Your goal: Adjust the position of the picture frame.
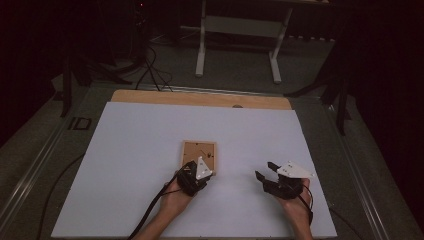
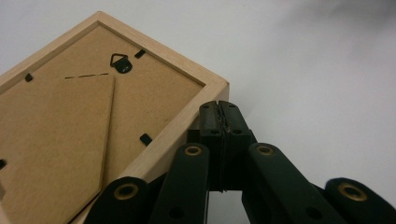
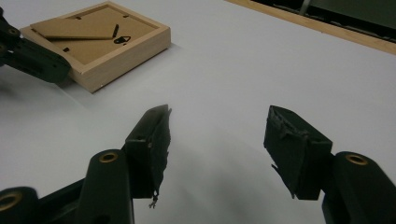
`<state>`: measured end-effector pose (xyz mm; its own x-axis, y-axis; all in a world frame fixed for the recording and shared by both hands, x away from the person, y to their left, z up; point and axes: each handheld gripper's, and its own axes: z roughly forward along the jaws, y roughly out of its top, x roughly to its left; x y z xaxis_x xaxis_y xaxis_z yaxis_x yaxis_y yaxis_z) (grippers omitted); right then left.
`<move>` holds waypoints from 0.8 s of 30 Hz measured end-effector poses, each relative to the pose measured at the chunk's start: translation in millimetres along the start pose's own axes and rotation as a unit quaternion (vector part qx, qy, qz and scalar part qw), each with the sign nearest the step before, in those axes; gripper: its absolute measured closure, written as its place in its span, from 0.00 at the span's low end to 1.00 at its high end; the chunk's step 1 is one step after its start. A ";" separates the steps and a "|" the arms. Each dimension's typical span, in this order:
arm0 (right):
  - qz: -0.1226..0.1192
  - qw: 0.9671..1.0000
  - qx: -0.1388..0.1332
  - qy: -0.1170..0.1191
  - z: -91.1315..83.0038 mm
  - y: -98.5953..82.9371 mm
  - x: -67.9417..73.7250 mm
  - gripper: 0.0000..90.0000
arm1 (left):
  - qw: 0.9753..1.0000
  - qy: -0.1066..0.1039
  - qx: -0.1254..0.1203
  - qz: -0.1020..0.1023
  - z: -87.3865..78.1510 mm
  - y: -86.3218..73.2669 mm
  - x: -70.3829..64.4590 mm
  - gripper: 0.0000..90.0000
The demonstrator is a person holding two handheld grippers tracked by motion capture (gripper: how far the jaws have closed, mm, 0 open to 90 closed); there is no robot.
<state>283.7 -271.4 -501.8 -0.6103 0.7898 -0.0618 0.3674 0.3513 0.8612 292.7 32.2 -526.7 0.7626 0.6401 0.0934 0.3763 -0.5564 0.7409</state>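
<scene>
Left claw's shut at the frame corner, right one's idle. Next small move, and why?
Probably bring the open right claw across to the picture frame. The frame lies back-up, flat on the white table, and the shut left claw sits against one corner without gripping it, so lifting or turning likely needs a second claw.

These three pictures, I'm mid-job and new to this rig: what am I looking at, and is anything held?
A person at a table works with a hand-held two-jaw tool in each hand. The high view looks down from above; the other two pictures come from cameras riding on each tool. A wooden picture frame lies back-up on the white table cover. The left tool has its jaws pressed together beside the frame's corner, gripping nothing visible. The right tool is open over bare cover, apart from the frame.
</scene>
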 end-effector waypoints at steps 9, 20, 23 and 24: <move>0.000 1.000 -0.001 0.000 -0.8 0.0 -0.2 0.45 | 1.000 0.006 0.002 0.010 7.2 9.0 -1.1 0.99; 0.001 1.000 -0.001 0.000 -1.0 -0.1 -0.4 0.45 | 1.000 0.008 0.004 0.019 -27.4 -11.6 10.9 0.98; 0.000 1.000 0.000 0.000 -0.1 -0.1 0.2 0.45 | 1.000 0.012 -0.002 0.017 -37.9 -17.3 16.5 0.97; 0.000 1.000 0.000 0.000 0.3 -0.1 0.5 0.45 | 1.000 0.015 -0.004 0.012 -43.8 -20.5 20.2 0.97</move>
<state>283.6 -271.0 -502.0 -0.6104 0.7896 -0.0623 0.3675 0.3520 0.8608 277.4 79.7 -510.9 0.7549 0.6426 0.1312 0.3539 -0.5676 0.7434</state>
